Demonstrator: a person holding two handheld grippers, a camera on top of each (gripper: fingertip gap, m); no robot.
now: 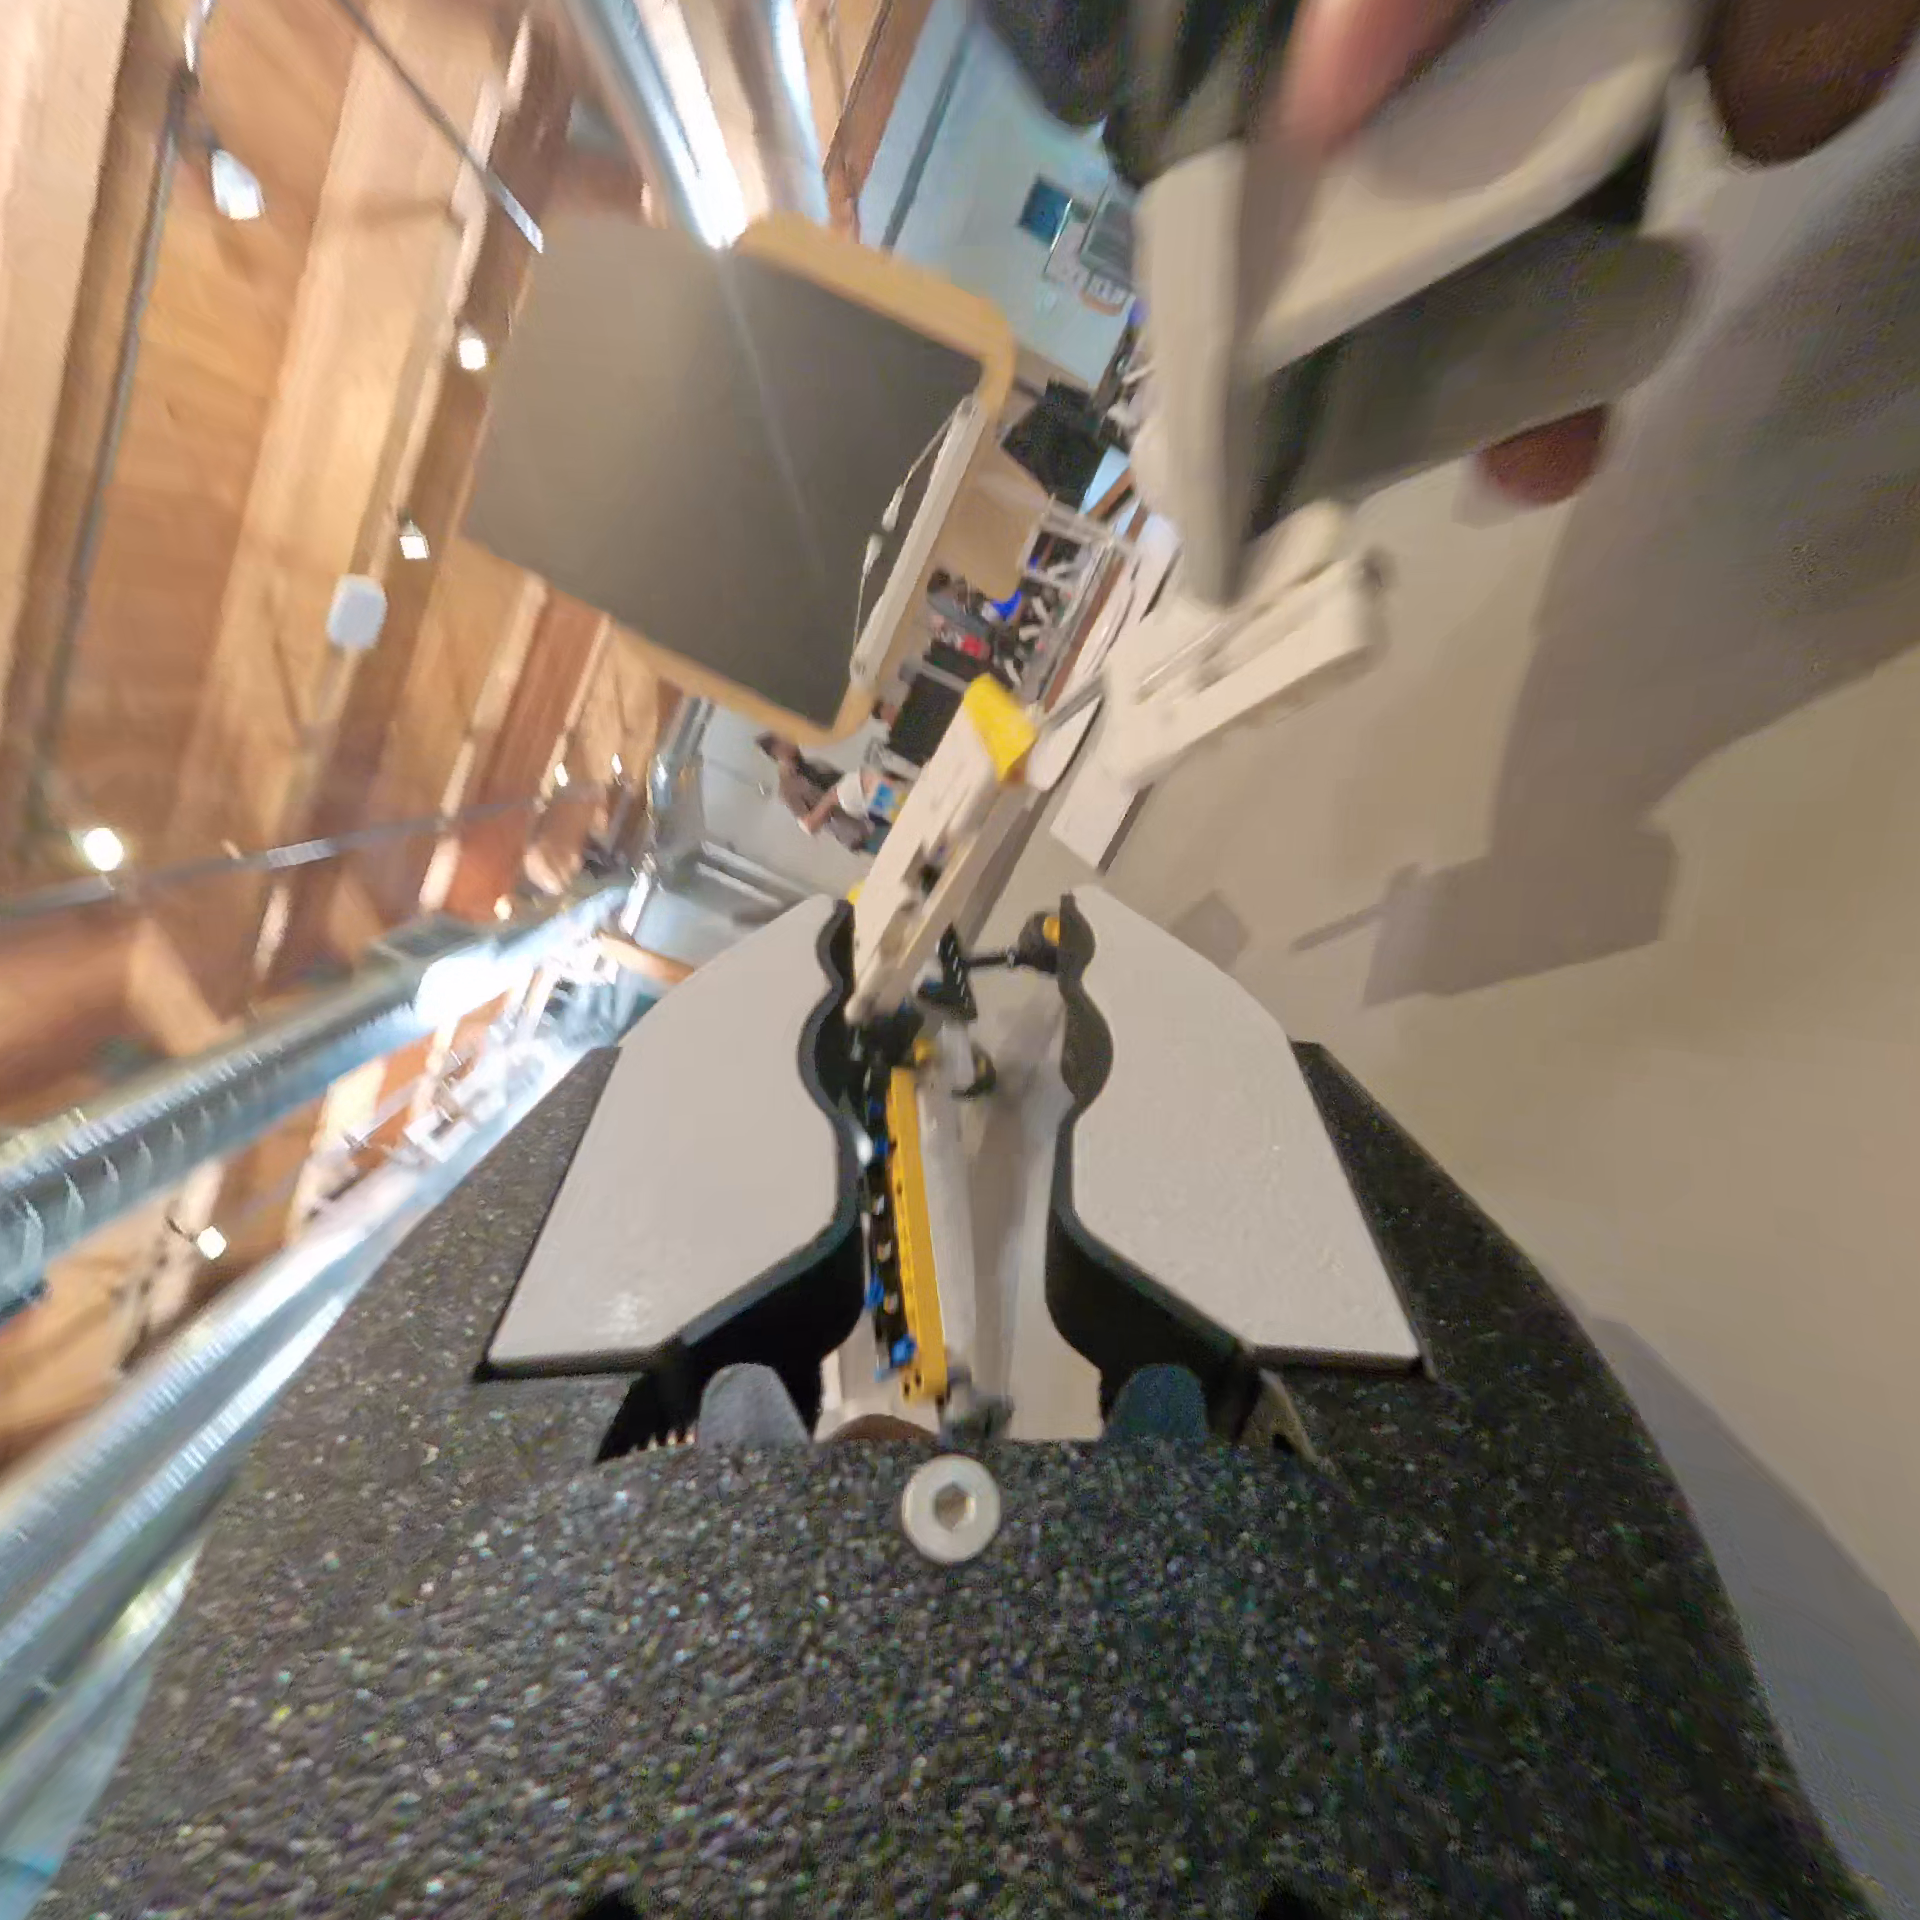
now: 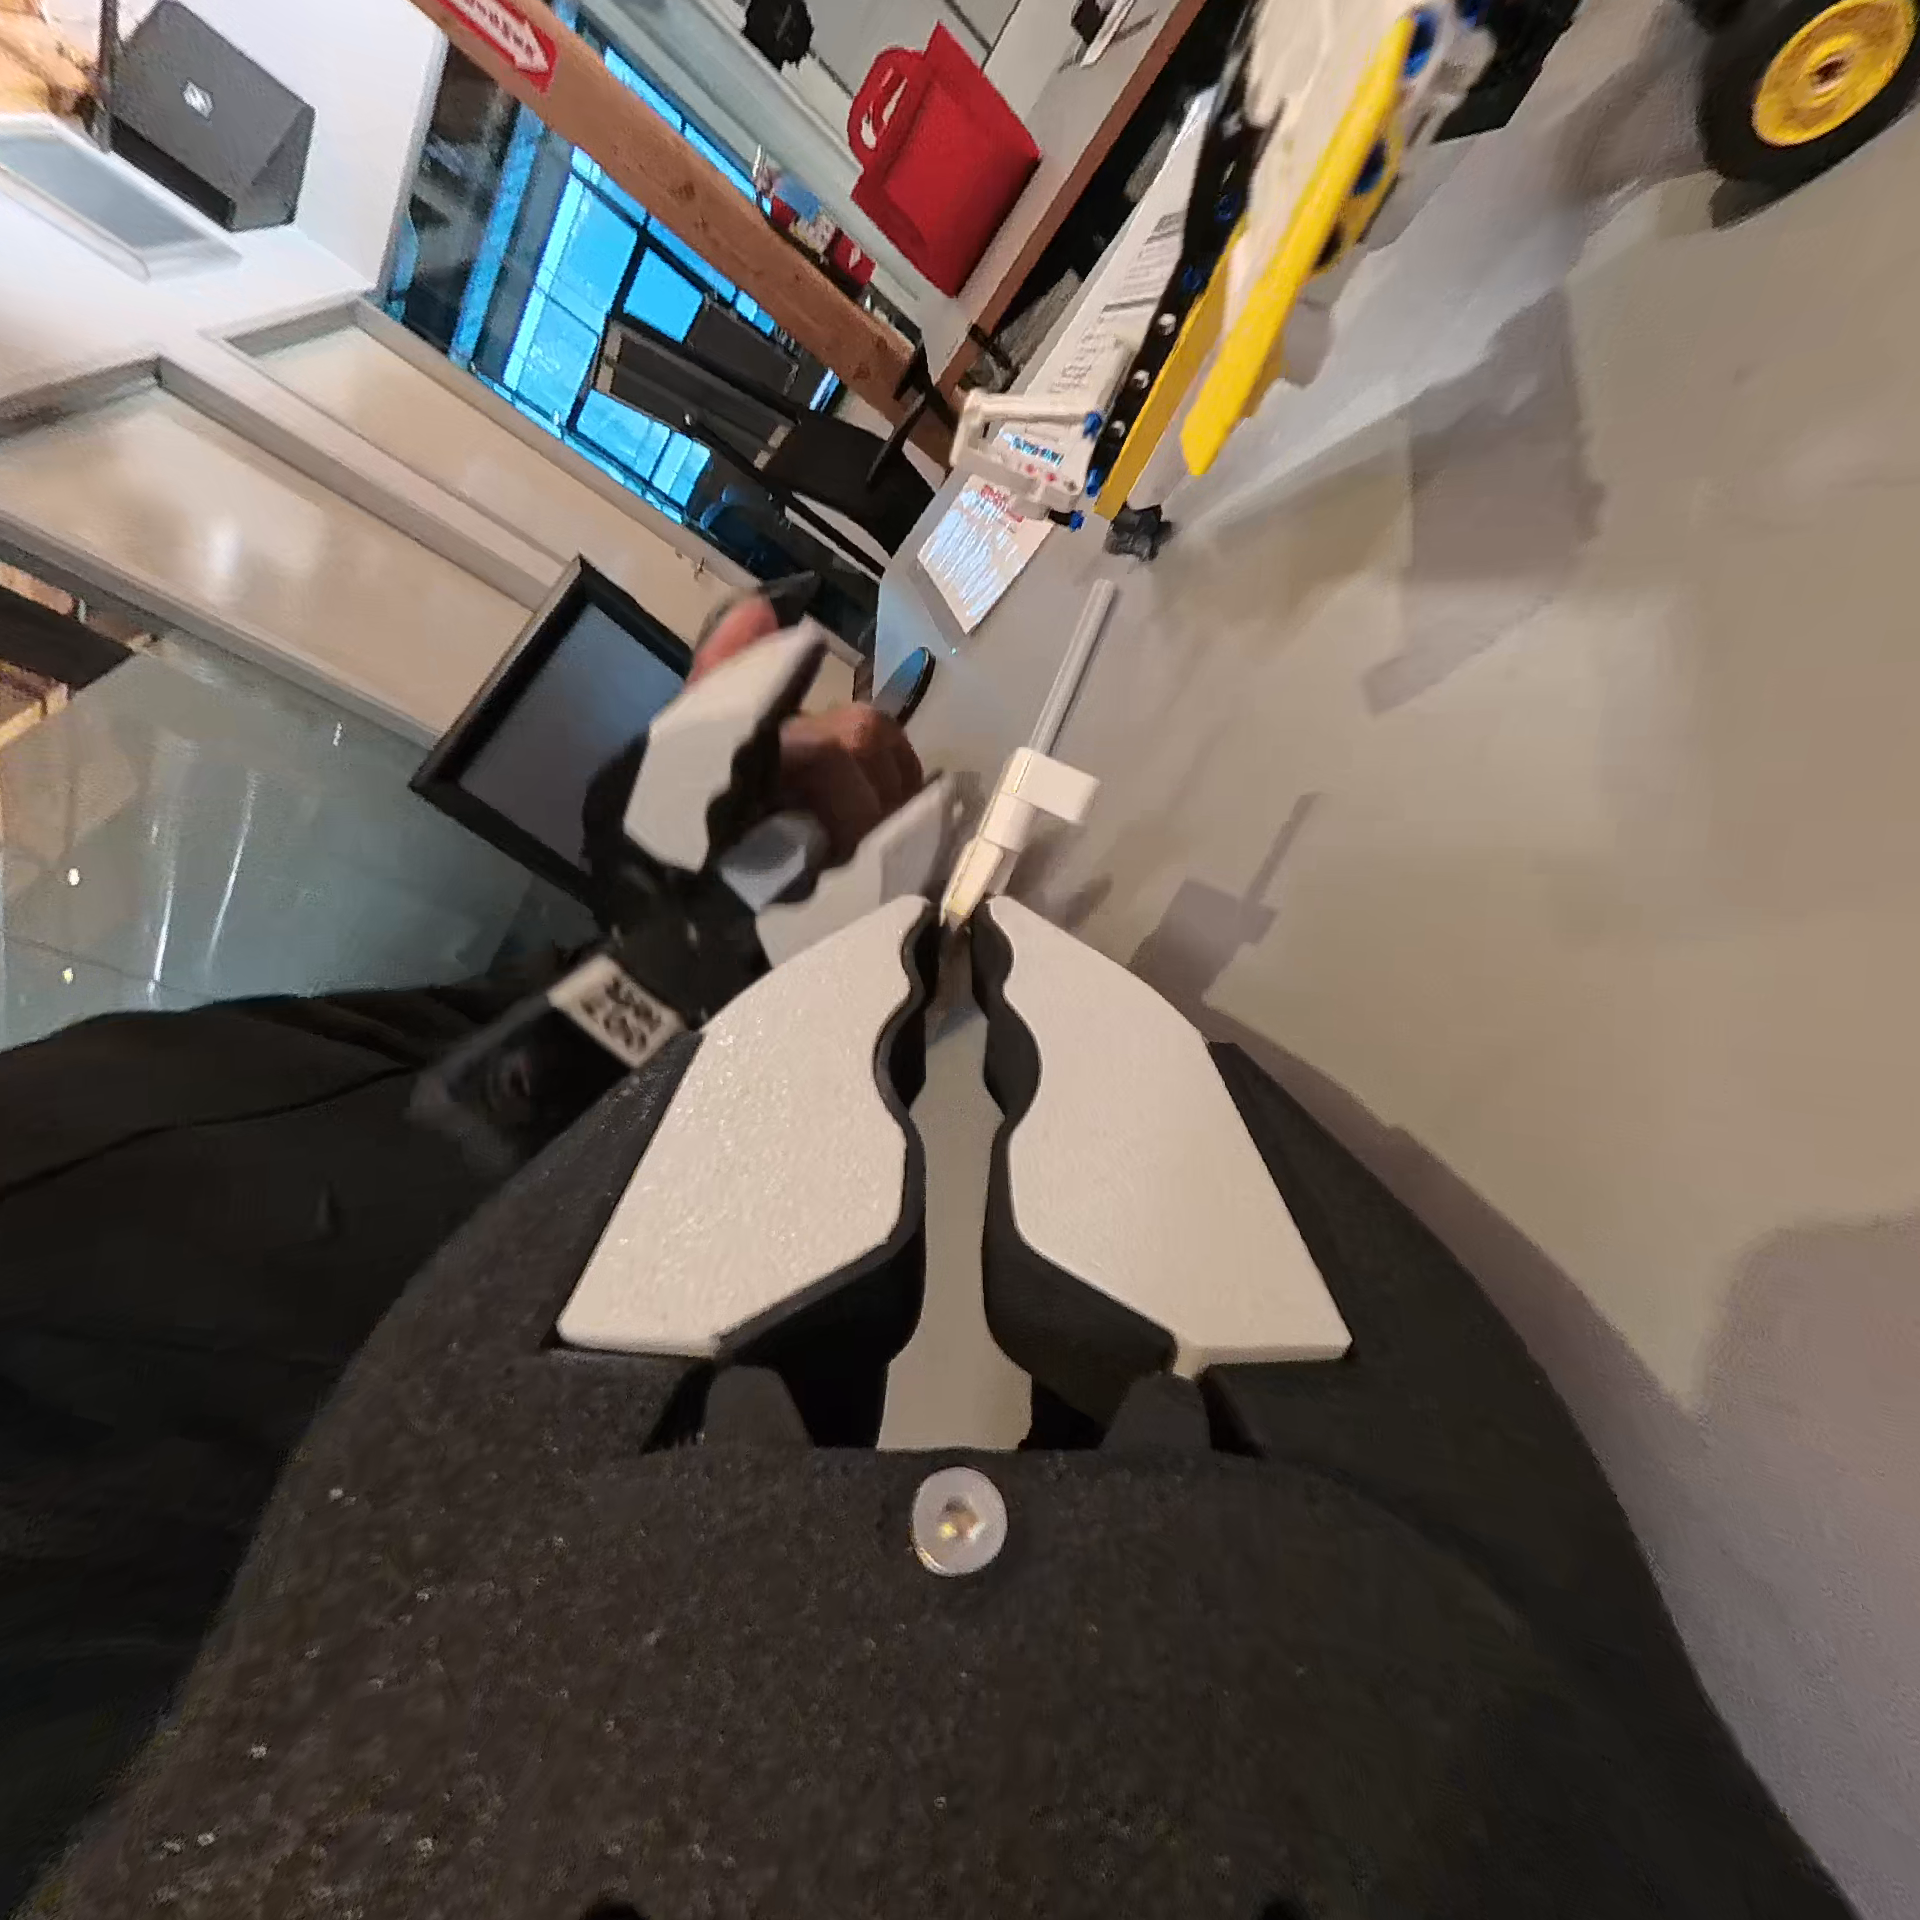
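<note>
So the right gripper (image 2: 961,920) was pinched nearly shut on the end of a small white brick-built piece (image 2: 1023,821) with a thin rod, held just over the grey table (image 2: 1558,935). The left gripper (image 1: 951,961) stood open wider, straddling a yellow, white and black toy vehicle (image 1: 909,1195); I couldn't tell if its pads pressed on it.

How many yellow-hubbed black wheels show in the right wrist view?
1. A black tyre with a yellow hub sits at the top right corner, on the pale grey table, beside the yellow and white brick-built vehicle. Other wheels may be out of frame or hidden behind it.
</note>
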